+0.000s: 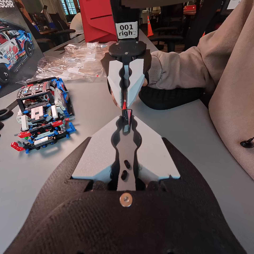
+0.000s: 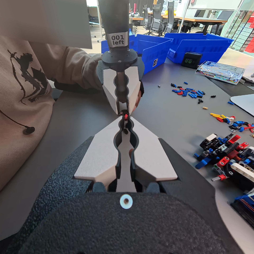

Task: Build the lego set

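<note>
Centre frame, my left gripper [image 1: 126,116] pinches a black stickered panel [image 1: 127,121]; my right gripper [image 1: 124,106] clamps its red pin [image 1: 124,105].

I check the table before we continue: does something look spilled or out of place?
Small blue, red and black pins lie scattered loose on the grey table, not in the blue bins. Nothing looks damaged.

blue bins [image 2: 158,55], orange cone [image 1: 150,27], office chairs [image 2: 156,17]
</note>
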The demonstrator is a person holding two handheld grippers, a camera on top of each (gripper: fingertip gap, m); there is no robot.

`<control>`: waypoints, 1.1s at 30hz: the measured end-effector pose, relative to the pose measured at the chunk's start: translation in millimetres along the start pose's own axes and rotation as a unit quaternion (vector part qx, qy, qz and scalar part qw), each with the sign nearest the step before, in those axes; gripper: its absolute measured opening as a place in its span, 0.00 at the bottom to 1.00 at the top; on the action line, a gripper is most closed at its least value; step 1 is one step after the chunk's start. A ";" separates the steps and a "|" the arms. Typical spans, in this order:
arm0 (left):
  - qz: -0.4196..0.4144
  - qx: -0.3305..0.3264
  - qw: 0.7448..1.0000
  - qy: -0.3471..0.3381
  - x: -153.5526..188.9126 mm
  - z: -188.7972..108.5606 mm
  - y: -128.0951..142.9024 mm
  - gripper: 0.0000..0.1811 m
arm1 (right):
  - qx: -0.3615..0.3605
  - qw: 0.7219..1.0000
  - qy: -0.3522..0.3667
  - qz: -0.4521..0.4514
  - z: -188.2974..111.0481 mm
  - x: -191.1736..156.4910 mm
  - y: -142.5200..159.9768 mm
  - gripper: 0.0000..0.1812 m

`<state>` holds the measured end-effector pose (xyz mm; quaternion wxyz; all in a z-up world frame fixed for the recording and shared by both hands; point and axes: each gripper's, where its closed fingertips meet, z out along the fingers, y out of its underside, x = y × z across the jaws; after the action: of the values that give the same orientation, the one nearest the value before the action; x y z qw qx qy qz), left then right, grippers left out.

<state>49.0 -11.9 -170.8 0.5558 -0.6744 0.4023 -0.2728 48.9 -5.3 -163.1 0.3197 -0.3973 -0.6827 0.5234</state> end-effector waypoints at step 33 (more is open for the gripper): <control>0.062 -0.130 0.989 -0.040 3.9 11.7 46.3 0.05 | -0.140 0.990 0.007 0.026 14.1 -1.8 44.9 0.01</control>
<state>49.5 -11.7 -218.7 0.4952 -0.7250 0.4527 -0.1557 47.1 -7.3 -210.1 0.2517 -0.4598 -0.7364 0.4276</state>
